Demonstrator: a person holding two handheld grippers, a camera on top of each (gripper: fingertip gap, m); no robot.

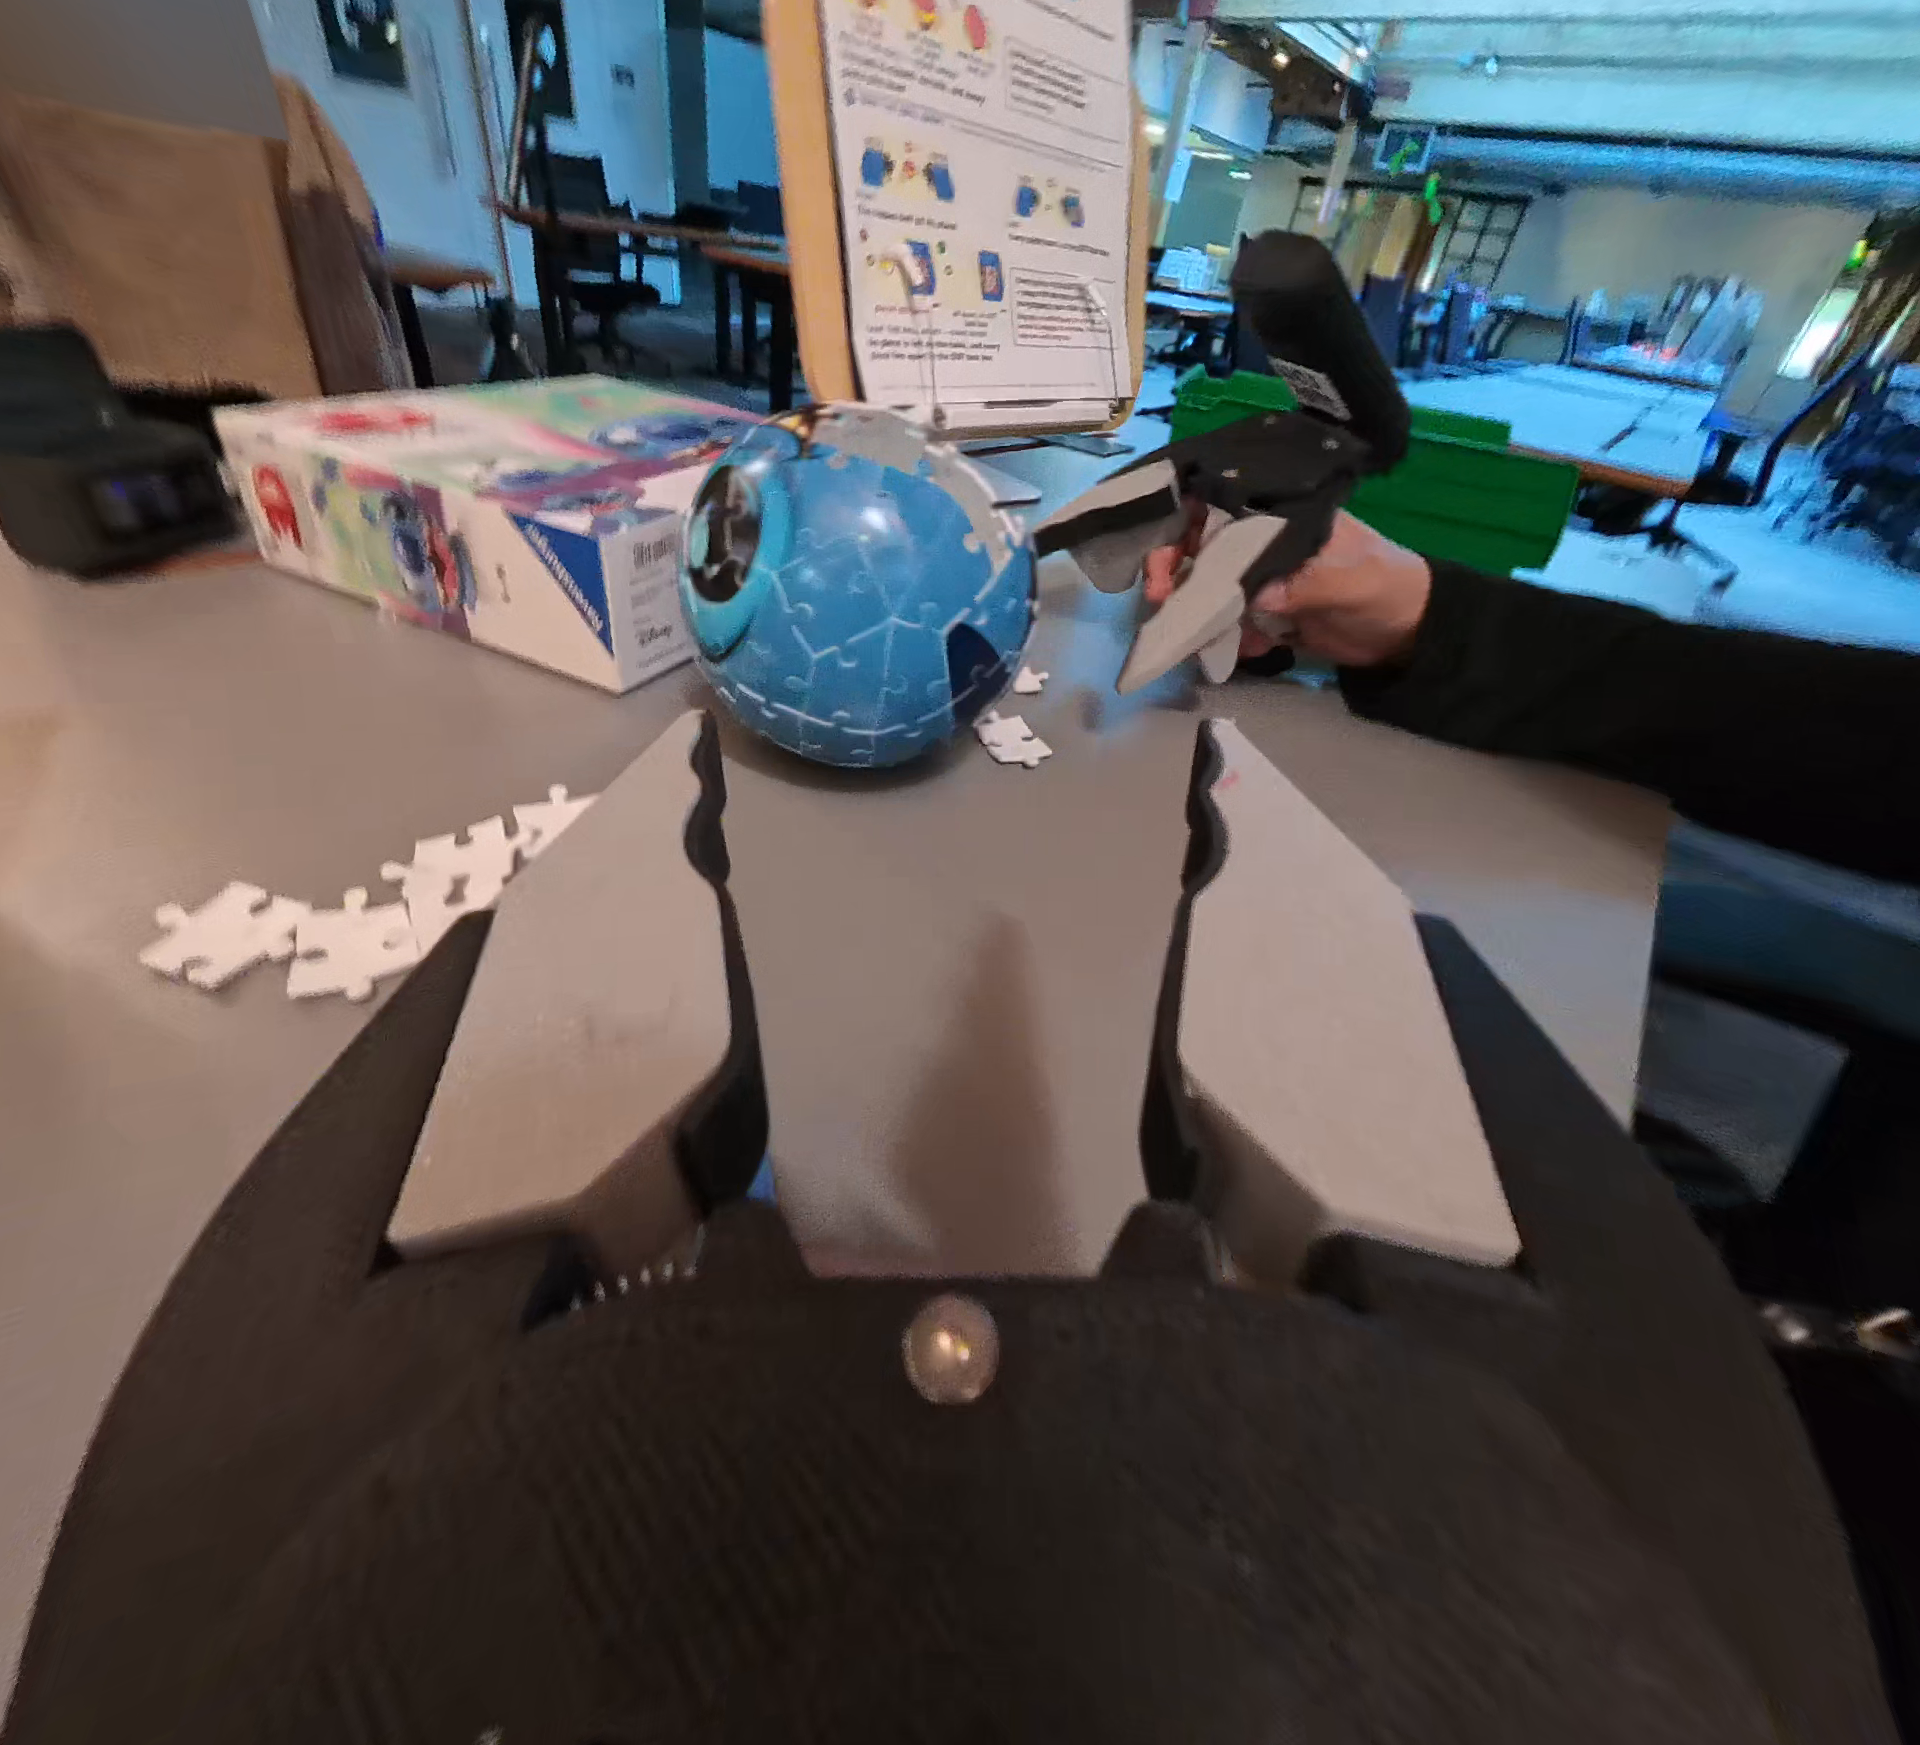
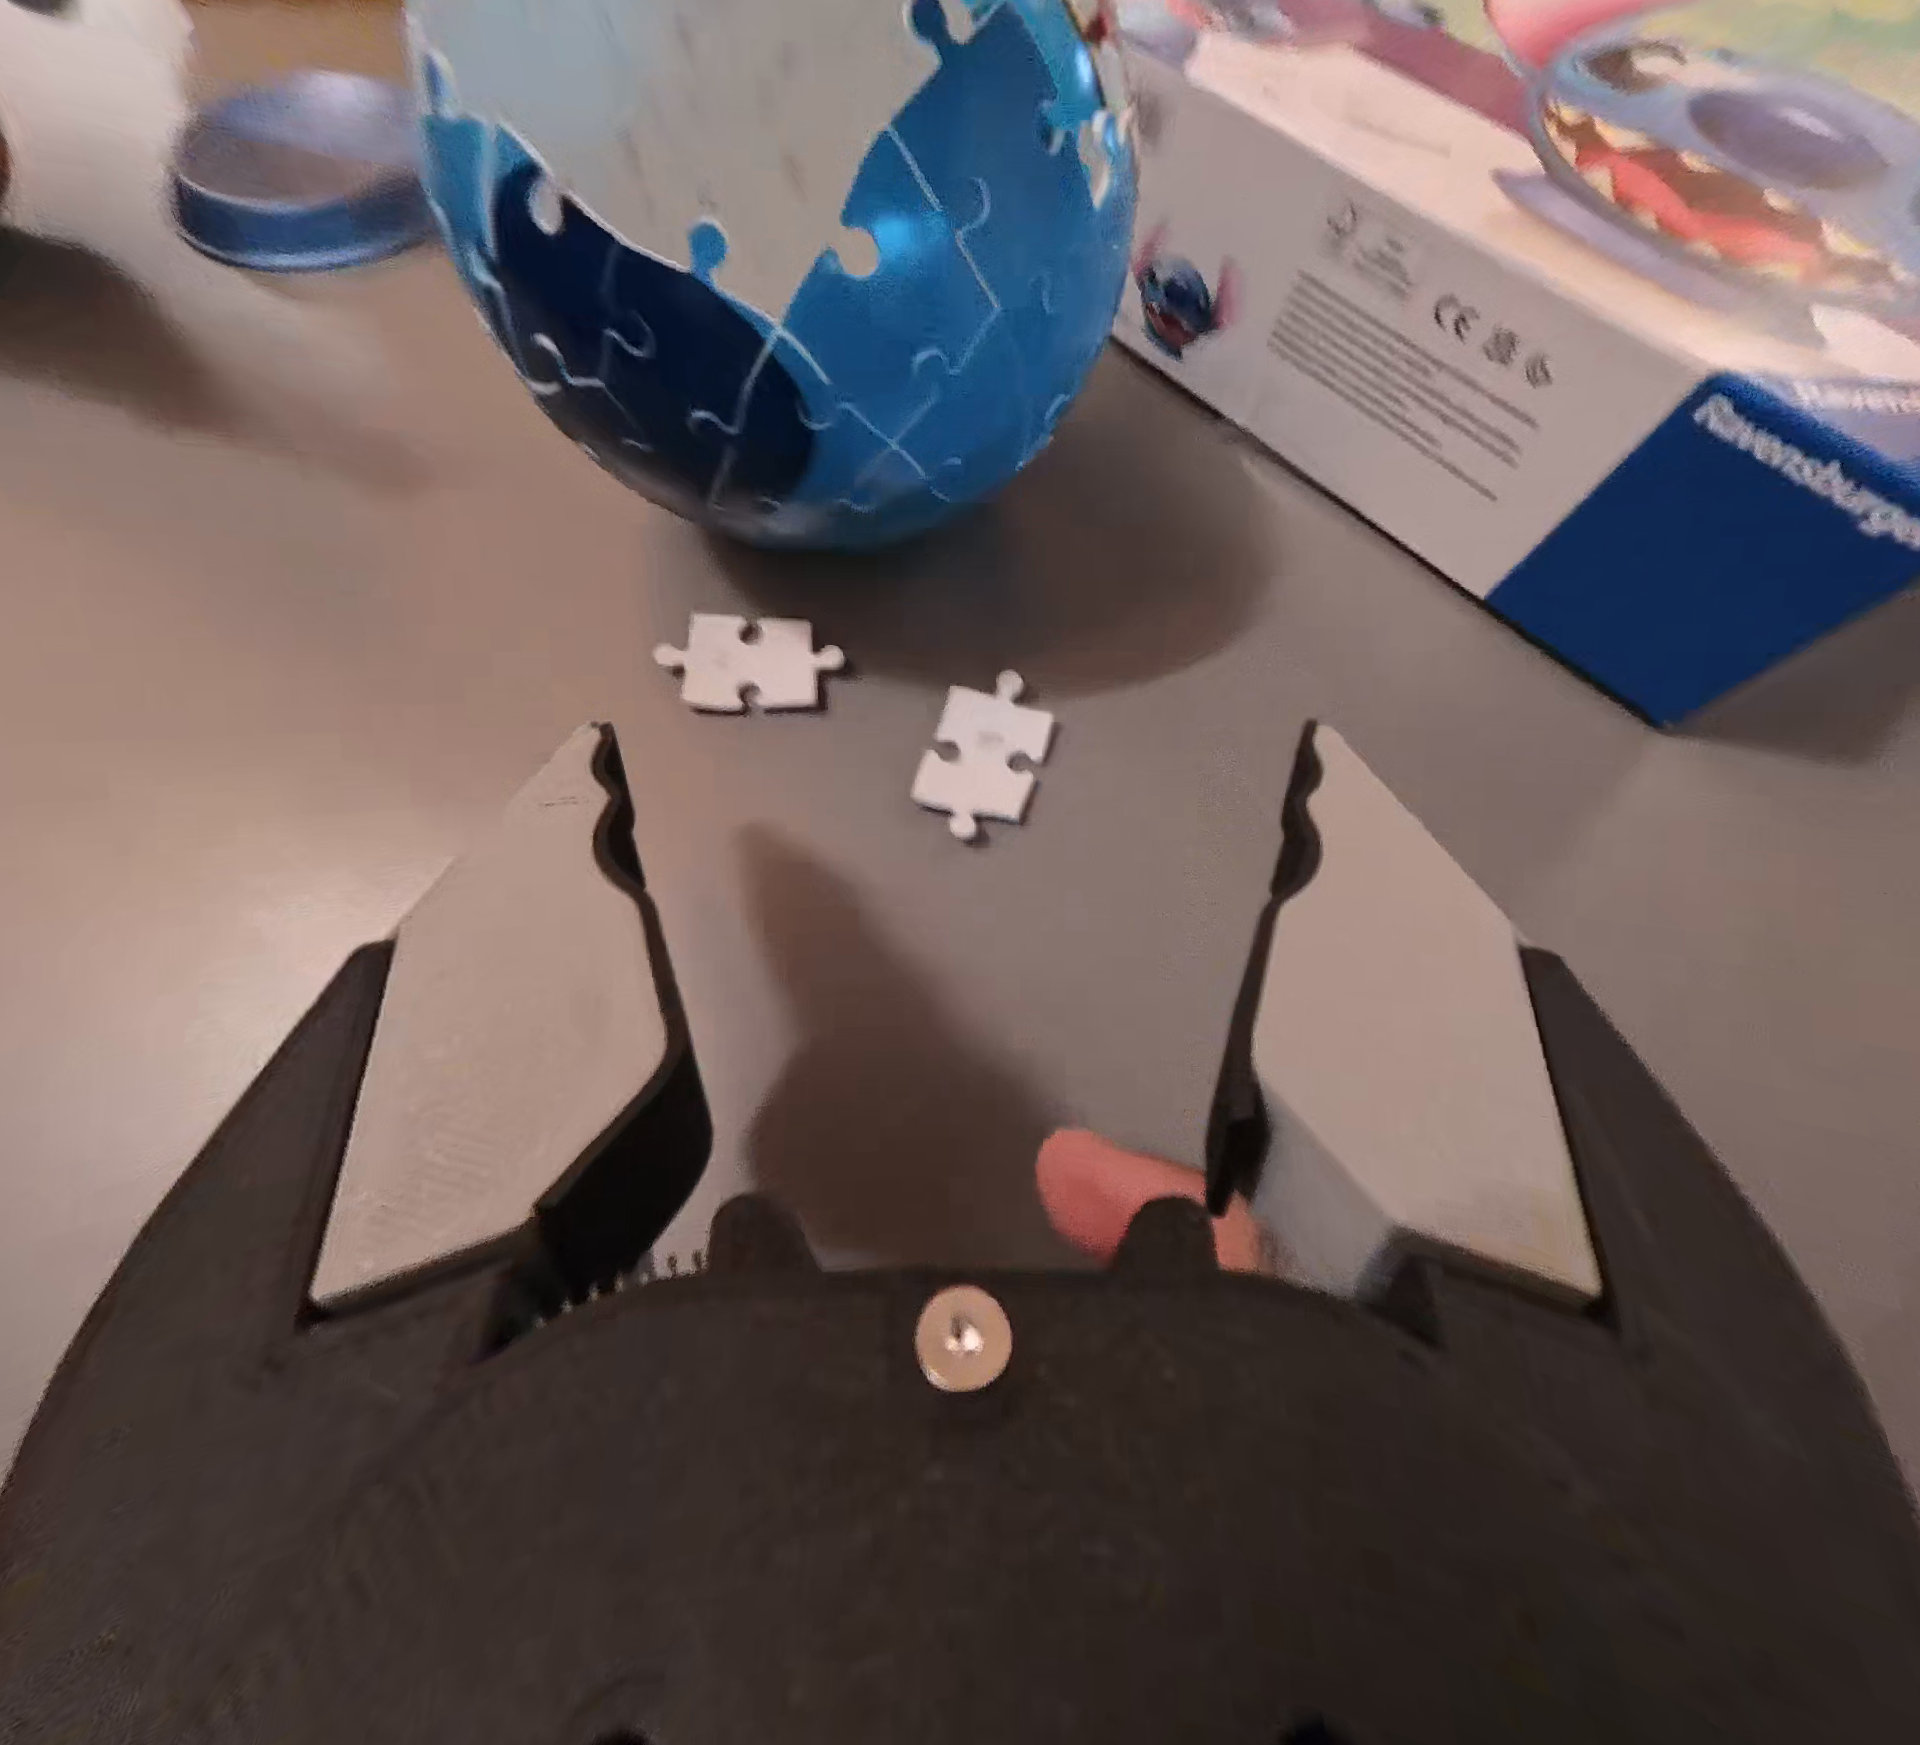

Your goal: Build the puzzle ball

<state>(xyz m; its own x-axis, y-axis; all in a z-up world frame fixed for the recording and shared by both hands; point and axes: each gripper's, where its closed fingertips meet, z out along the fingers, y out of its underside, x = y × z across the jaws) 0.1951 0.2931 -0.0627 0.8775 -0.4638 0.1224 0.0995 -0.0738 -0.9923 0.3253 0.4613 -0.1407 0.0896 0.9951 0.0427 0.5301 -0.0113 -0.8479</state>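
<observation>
A large open workspace with skylights and rows of desks lies behind a plain grey bench (image 1: pixel 260 739). On it rests the partly built blue spherical puzzle ball (image 1: pixel 857 594) of interlocking curved plastic pieces, just beside one white printed cardboard box (image 1: pixel 457 521) and in front of one illustrated instruction sheet on a wooden stand (image 1: pixel 977 126). The ball has a broad unfilled opening in its shell, plain in the right wrist view. The shell is judged light, hollow and fragile: pressure near the open edge could spring pieces loose, and the glossy curve looks slippery, so hold should be taken across the closed lower half. The loose white flat puzzle pieces (image 2: pixel 748 661) are thin and lie flush on the bench, so they are best pinched by their edges. Two pieces lie before the ball; a further cluster of white pieces (image 1: pixel 343 906) lies to the left, at least four, exact count unclear. The left hand-held gripper (image 1: pixel 951 739) is spread wide and empty, just short of the ball. The right hand-held gripper (image 2: pixel 951 739) is likewise wide and empty, near the two pieces. One round blue ring-shaped stand (image 2: pixel 291 178) sits behind.
</observation>
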